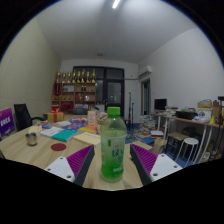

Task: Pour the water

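Observation:
A green plastic bottle with a green cap and a light label stands upright on the wooden table. It sits between the two fingers of my gripper, which is open, with a gap showing on each side between the bottle and the purple pads. A small dark cup stands on the table well to the left, beyond the left finger. A round red coaster lies near it.
Books, papers and small boxes cover the table beyond the bottle. A dark chair stands at the left. At the right are a cluttered desk and a white stool. Shelves line the back wall.

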`<control>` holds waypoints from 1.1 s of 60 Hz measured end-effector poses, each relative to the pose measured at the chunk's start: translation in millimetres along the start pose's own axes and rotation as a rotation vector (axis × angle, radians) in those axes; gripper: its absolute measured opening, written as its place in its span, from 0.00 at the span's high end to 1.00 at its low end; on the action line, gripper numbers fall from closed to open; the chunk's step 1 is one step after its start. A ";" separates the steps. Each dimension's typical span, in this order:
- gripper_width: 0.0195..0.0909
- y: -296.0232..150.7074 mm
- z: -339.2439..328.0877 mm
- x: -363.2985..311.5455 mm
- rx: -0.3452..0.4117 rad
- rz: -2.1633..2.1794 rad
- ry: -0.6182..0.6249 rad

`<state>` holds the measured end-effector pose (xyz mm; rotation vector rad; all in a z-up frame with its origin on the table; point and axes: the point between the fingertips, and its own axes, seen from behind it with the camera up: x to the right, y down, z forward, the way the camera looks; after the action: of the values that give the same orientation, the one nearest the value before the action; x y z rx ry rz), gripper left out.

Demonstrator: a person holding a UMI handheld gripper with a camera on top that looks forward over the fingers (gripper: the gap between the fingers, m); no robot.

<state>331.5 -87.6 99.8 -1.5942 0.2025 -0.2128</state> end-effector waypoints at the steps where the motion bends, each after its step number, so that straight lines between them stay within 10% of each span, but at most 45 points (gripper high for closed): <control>1: 0.15 -0.7 4.4 2.3 0.003 0.007 0.001; 15: 0.17 14.2 61.0 -5.1 -0.005 -0.003 -0.010; 20: 0.57 19.7 68.9 -2.2 -0.014 -0.025 0.011; 43: 0.67 10.6 63.3 -12.7 -0.027 -0.052 0.025; 66: 0.74 -100.5 108.4 -189.7 0.110 -0.909 -0.009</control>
<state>176.3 69.7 194.7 -1.4814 -0.5518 -0.8974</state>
